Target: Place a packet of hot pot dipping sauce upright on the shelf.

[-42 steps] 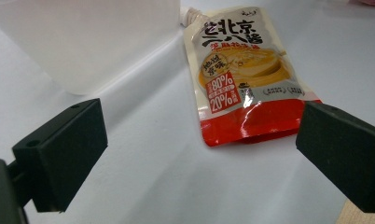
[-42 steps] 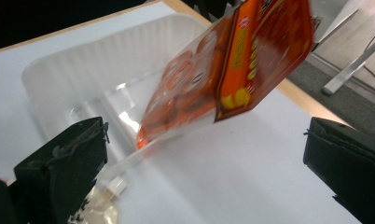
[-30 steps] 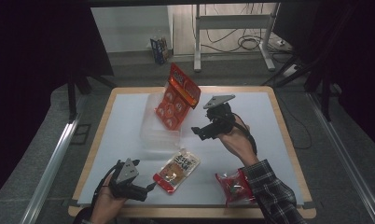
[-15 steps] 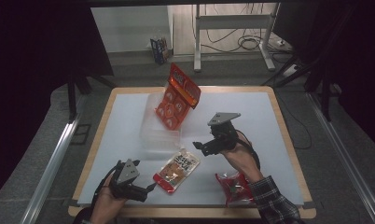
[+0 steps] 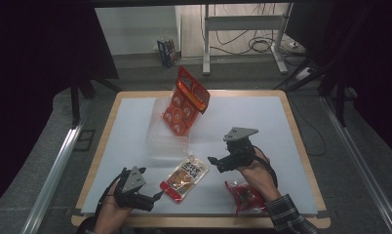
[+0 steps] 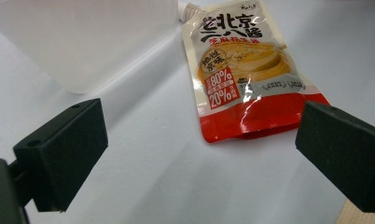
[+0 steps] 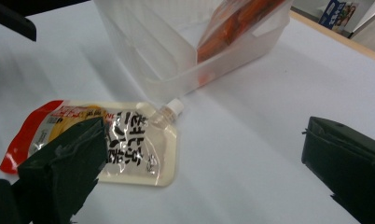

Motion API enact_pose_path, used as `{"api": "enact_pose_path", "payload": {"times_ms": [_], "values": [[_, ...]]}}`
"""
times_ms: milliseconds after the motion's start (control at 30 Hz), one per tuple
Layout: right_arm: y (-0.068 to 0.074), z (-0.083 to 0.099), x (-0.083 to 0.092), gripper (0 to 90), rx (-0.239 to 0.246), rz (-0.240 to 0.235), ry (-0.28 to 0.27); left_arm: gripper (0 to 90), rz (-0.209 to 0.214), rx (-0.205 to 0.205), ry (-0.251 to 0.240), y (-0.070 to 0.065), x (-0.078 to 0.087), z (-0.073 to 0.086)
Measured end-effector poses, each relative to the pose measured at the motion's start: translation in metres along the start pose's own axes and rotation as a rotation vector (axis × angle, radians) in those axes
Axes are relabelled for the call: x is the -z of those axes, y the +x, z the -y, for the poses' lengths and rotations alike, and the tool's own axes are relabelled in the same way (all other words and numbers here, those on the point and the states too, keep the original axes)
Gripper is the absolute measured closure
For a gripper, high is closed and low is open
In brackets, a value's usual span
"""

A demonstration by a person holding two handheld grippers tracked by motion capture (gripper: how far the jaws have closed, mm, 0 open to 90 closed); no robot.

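While the left gripper (image 5: 157,195) lay low, jaws spread, facing the sauce pouch (image 5: 185,177), the right gripper (image 5: 212,161) hovered beside it; jaws likewise apart.

White-topped table (image 5: 262,117) with wooden rim, grey carpet floor (image 5: 43,146), metal desk frame (image 5: 243,29) behind, cables (image 5: 264,44) on floor, dark surroundings

A clear, rectangular plastic bin (image 5: 160,139) stands on the white table top (image 5: 262,117), which has a light wooden rim (image 5: 243,92). A tall orange snack packet with a red top strip (image 5: 186,100) stands tilted in the bin, leaning over its far right wall. A small crinkled red packet (image 5: 246,196) lies flat near the table's near edge. Beyond the table, a small blue box (image 5: 166,51) stands on the floor, near a grey metal stand (image 5: 206,44) and loose black cables (image 5: 262,45).
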State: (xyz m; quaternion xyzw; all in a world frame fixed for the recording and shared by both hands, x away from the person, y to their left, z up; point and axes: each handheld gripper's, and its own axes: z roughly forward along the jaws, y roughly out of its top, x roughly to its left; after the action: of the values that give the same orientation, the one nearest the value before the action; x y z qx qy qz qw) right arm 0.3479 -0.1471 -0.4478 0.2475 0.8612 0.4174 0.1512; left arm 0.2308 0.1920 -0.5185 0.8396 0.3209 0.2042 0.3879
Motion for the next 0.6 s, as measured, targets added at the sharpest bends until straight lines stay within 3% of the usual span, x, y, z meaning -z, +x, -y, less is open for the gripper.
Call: {"api": "enact_pose_path", "payload": {"times_ms": [200,333,400,600], "values": [[0.002,0.011,0.005,0.3,-0.005,0.005,0.029,2.1,0.000,-0.002,-0.001,0.000,0.000,0.000],[0.002,0.022,0.008,0.6,-0.043,-0.002,0.032,2.1,0.000,0.001,-0.004,0.000,0.000,0.000],[0.003,0.029,0.009,0.6,-0.069,-0.027,0.022,2.1,-0.001,-0.002,-0.003,0.000,0.000,0.000],[0.007,0.039,0.015,3.0,-0.084,-0.041,0.039,2.2,-0.001,-0.005,-0.001,-0.001,0.000,-0.001]]}}
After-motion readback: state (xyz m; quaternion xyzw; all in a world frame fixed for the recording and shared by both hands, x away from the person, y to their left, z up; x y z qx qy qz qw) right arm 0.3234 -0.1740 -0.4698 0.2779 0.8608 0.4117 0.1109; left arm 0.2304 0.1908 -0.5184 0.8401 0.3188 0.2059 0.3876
